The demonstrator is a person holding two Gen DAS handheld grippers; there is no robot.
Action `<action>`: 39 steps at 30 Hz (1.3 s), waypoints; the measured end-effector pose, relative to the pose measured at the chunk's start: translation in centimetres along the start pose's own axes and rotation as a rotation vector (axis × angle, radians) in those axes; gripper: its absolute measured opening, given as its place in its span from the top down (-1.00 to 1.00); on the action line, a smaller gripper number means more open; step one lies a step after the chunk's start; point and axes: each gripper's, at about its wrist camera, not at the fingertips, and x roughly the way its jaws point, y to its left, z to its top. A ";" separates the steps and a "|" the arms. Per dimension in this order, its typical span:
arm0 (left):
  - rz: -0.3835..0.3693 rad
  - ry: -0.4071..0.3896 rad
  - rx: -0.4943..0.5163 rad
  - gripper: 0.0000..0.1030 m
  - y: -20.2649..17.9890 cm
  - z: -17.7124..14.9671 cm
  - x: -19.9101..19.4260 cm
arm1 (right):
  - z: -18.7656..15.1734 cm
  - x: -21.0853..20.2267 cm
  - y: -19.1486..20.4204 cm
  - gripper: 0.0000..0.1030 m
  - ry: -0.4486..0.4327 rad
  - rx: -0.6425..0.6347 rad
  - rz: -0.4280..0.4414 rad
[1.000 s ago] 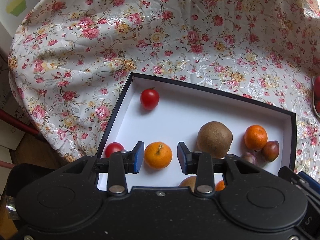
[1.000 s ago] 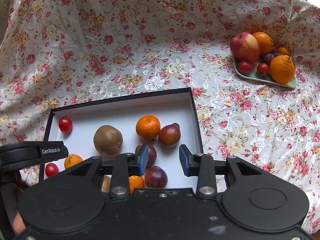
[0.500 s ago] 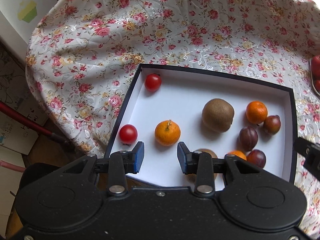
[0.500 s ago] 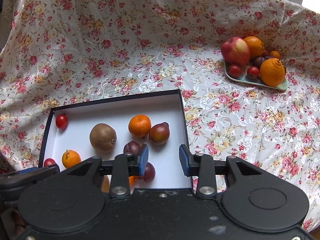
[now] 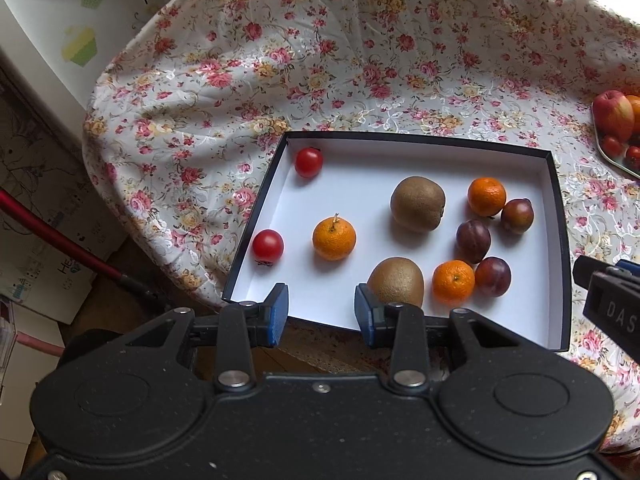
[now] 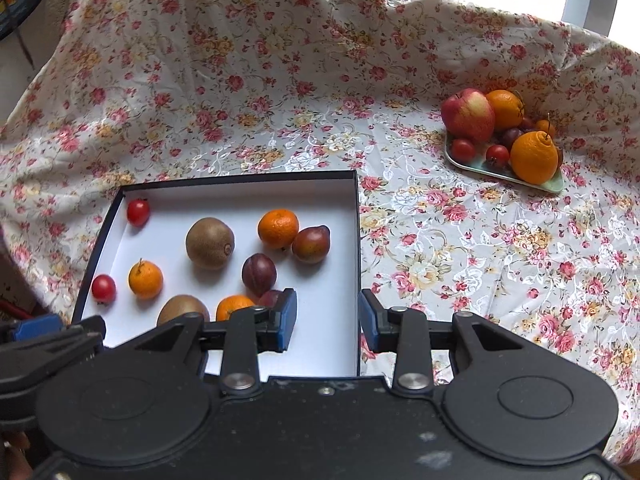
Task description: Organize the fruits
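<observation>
I take the shallow black-rimmed cardboard box with the white floor [image 5: 557, 216] as my landmark; it lies on the floral tablecloth [image 5: 360, 60]. My left gripper [image 5: 321, 312] hangs over the box's near edge, blue-padded jaws apart and nothing between them. My right gripper [image 6: 327, 320] sits above the box's near right corner, jaws likewise spread and empty.

Inside the box I count two red cherry tomatoes, one in the far left corner [image 5: 308, 162] and one against the left wall [image 5: 267, 245]. Just right of that one lies a small orange mandarin with a stem [image 5: 334, 239]. Two brown fuzzy kiwis lie mid-box, one farther [image 5: 417, 203] and one nearer [image 5: 396, 282]. Toward the right wall, two more mandarins [image 5: 486, 196] [image 5: 453, 282] and three dark purple plums [image 5: 473, 241] cluster closely.

Well to the right of the box, a pale green plate [image 6: 496, 170] holds a red apple [image 6: 468, 115], oranges, small tomatoes and plums, piled touching.
</observation>
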 end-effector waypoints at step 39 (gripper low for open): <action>-0.059 -0.011 0.048 0.03 -5.3 -2.3 -1.2 | -2.5 -2.8 -4.3 0.27 0.009 0.041 -0.016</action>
